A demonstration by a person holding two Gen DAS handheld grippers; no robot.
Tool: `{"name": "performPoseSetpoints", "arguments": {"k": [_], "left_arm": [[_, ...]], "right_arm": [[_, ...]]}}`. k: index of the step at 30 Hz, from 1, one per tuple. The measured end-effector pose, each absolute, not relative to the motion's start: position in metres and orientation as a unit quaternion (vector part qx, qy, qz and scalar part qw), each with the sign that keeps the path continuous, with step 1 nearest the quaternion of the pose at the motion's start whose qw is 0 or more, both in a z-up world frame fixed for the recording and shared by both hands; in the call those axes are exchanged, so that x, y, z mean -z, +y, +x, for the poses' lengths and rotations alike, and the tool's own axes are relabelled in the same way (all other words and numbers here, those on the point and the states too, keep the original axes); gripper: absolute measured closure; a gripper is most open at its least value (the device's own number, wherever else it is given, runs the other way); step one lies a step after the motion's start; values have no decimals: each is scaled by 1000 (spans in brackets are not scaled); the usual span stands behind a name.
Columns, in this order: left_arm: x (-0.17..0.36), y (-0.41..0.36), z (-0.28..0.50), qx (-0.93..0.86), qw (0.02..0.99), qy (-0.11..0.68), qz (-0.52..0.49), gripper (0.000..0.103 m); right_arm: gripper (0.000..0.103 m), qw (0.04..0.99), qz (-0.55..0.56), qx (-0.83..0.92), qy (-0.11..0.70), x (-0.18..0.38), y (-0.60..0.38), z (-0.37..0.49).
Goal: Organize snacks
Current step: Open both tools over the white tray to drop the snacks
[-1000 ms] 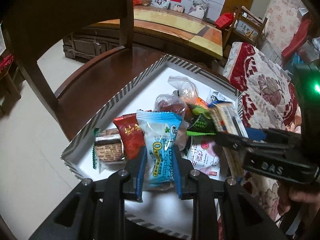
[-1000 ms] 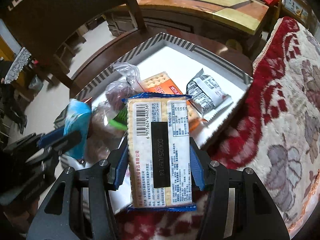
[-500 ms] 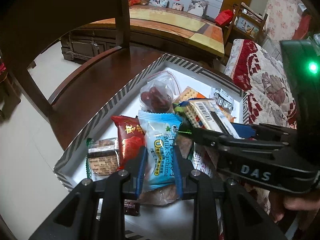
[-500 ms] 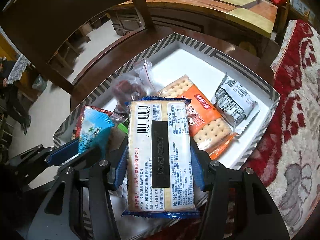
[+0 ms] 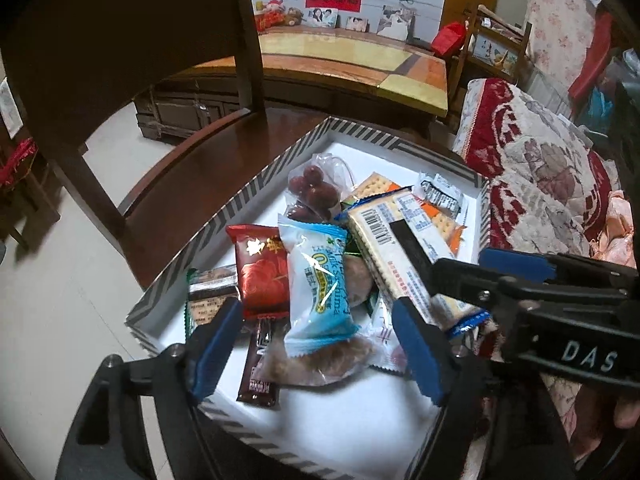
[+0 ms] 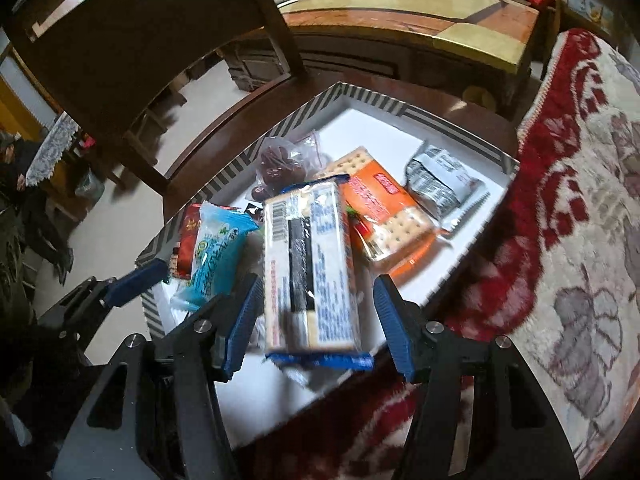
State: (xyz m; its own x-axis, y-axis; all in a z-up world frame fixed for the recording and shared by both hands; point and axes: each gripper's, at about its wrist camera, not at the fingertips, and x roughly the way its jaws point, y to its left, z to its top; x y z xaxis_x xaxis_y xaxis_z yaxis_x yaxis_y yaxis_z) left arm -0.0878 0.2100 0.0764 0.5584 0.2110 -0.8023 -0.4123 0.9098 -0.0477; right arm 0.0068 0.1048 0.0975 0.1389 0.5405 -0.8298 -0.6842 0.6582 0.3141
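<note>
A: Left wrist view, item one. Our left hand-held gripper (image 5: 316, 344) stands with fingers apart, clamped on nothing. Between them lies the blue pack (image 5: 320, 284), resting on the pile inside the box (image 5: 256, 200).

B: Item two, same view: red pack (image 5: 262, 270) just beside the blue one; bag of dates (image 5: 314, 192) further in; cracker pack (image 5: 404, 256) lying across the heap, our right hand-held gripper (image 5: 460, 280) around its near end.

A: Right wrist view. Right hand-held gripper (image 6: 316, 320) is likewise spread, gaps on both sides of the cracker pack (image 6: 308, 264). The pack is blurred, so we judge it loose and settling onto the box.

B: Also entered: orange crackers (image 6: 384, 220) touching it on the right, grey pack (image 6: 444, 184) near the far wall, blue pack (image 6: 218, 258) to the left.

A: Risks, as we judge them: the cracker pack overhangs the near wall (image 6: 280, 400) and could tip out toward the blanket (image 6: 560, 240).

B: And the blue pack sits high on a loose heap; a nudge from either finger could slide it off.
</note>
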Motion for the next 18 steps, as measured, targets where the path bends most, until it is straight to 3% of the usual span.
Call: {"name": "performPoseSetpoints", "arguments": {"k": [6, 10, 18], "left_arm": [[-87, 201, -99, -185, 880, 423, -113, 17], [-94, 192, -106, -198, 882, 414, -102, 6], [-96, 181, -115, -203, 876, 426, -100, 6]], "right_arm": [[45, 764, -42, -402, 503, -107, 78, -2], [45, 775, -43, -401, 486, -112, 67, -13], [45, 792, -53, -396, 461, -121, 47, -30]]}}
